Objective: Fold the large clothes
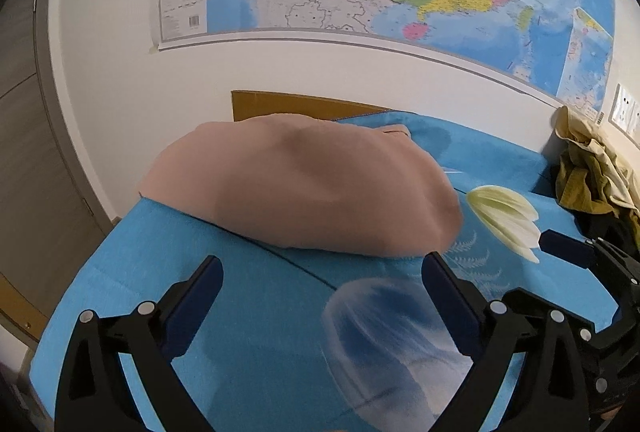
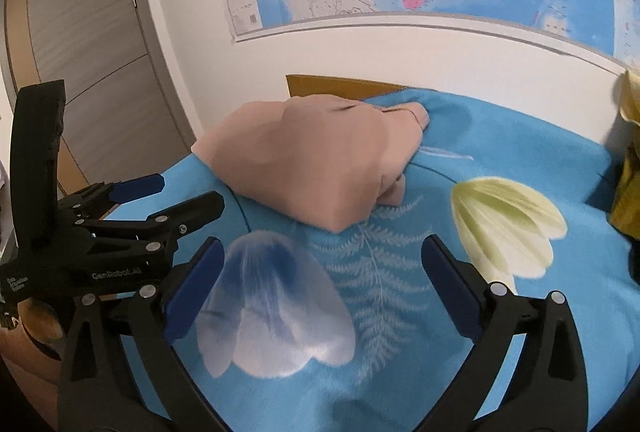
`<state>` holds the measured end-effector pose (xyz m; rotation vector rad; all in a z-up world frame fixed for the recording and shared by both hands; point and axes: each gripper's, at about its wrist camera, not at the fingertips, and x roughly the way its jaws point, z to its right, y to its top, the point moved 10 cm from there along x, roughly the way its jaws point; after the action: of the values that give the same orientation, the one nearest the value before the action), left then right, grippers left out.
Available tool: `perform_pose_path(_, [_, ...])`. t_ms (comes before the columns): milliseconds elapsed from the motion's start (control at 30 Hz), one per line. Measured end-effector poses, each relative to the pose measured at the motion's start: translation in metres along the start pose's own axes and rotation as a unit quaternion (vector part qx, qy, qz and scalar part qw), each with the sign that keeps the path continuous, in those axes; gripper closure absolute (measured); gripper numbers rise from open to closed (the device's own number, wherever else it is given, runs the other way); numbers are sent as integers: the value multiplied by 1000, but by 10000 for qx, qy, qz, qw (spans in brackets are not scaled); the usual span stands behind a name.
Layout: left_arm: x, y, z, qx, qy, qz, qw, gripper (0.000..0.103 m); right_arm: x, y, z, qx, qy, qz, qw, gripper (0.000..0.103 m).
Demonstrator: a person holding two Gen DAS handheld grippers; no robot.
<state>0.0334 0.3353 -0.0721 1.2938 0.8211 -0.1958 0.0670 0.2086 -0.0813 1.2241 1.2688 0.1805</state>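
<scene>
I have both the left gripper (image 1: 322, 272) and right gripper (image 2: 322, 252) spread wide and empty, since the folded beige garment (image 1: 304, 187) (bundled compactly) rests far-left on the blue cloth (image 2: 500, 159).

Right gripper (image 2: 322, 260) jaws wide, empty, above blue floral cloth (image 2: 500, 151). Folded beige garment (image 2: 316, 159) beyond it on the cloth. Left gripper (image 2: 176, 193) left of garment, also agape.

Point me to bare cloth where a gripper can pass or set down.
Free: blue cover between the folded pink garment and the yellow-green clothes pile, plus the near stretch in front of the garment. Crowded: the pile's corner by the wall.
</scene>
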Motion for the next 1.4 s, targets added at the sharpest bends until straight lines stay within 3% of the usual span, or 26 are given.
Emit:
perform_pose_path(533, [-28, -15, 8, 29, 44, 83, 10000, 7, -37, -21, -2, 93, -31, 197, 9998, 6])
perform_pose_path(1400, [-53, -18, 11, 103, 79, 294, 9995, 7, -56, -28, -8, 155, -21, 277, 9995, 6])
